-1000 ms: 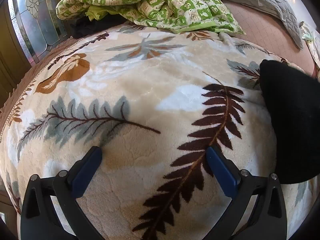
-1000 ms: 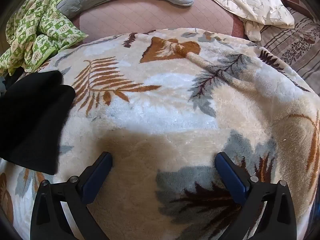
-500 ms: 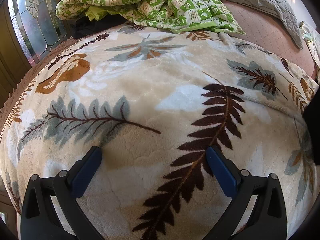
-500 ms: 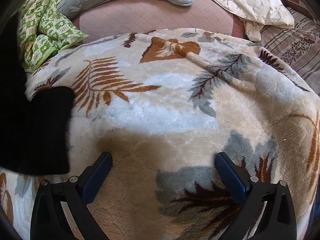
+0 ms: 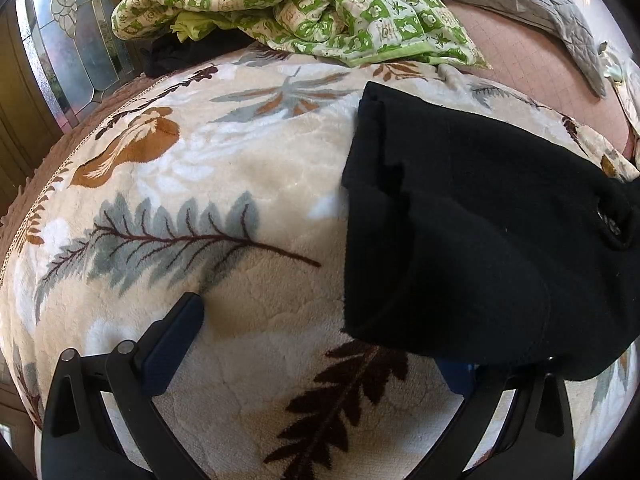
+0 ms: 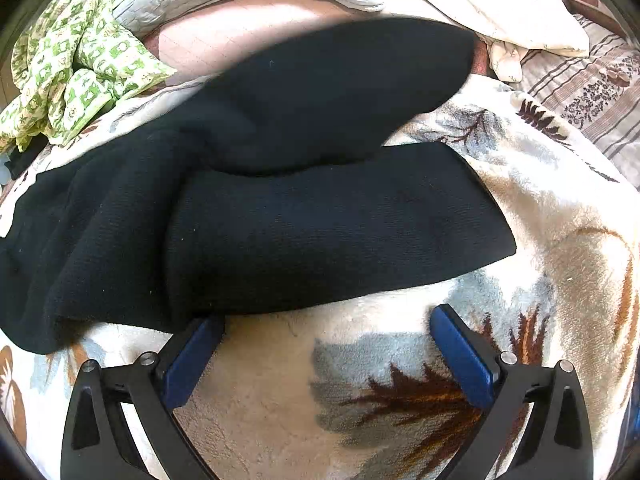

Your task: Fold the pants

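Observation:
Black pants lie across a leaf-patterned fleece blanket on a bed. In the left wrist view they fill the right half and hide the tip of my right finger. In the right wrist view the pants stretch from the left edge to the right, with one leg blurred above the other. My left gripper is open and empty, just in front of the waist end. My right gripper is open and empty, its left fingertip at the pants' near edge.
A green-and-white patterned cloth lies bunched at the far side, also in the right wrist view. A grey quilt and a cream cloth lie beyond. A glass-panelled door stands at left.
The black pants have come onto the blanket in front of both grippers; earlier only a black corner showed at the edge of each view. Both grippers have stayed open and still.

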Tool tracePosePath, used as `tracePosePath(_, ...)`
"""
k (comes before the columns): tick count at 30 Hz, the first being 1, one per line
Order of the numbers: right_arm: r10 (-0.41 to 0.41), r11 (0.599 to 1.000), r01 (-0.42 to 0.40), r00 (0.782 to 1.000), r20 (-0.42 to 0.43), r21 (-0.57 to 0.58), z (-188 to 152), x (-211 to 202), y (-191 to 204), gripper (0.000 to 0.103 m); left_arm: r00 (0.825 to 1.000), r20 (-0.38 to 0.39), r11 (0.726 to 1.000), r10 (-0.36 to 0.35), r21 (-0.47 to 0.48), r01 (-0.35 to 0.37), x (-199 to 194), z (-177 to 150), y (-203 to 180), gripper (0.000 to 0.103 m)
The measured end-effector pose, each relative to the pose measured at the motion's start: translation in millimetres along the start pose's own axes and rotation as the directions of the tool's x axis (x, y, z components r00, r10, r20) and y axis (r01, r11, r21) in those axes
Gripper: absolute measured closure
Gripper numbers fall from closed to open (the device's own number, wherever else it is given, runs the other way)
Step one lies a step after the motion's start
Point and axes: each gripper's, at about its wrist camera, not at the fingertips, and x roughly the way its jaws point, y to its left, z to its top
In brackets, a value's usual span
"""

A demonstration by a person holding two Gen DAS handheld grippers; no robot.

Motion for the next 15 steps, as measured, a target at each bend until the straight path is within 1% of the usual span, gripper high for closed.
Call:
tracePosePath(8,-0.002,1.0,0.002,1.0,0.005,-0.001,-3,-1,1,0.001,1.0,0.003,1.0,0.003,-0.004,-0.003,-1,-2,2,0.0)
tracePosePath(12,-0.002,1.0,0.002,1.0,0.002,-0.001,-4,-1,1,0.001,1.0,-0.029,1.0,0.006,0.001,-0.006,-4,-4,1,0.0)
tracePosePath(13,0.001,1.0,-0.001,1.0,-0.004,-0.001,-2,-2,1,0.001,0.999,-0.037,1.0,0.005,0.002,-0.005,-8,-5,0,0.0)
tracePosePath(15,0.013,1.0,-0.013,1.0,-0.007,-0.006,-2,-6,0,0.001,1.0,-0.023,1.0,-0.01,-0.001,0.01,-21,-8,0,0.0)
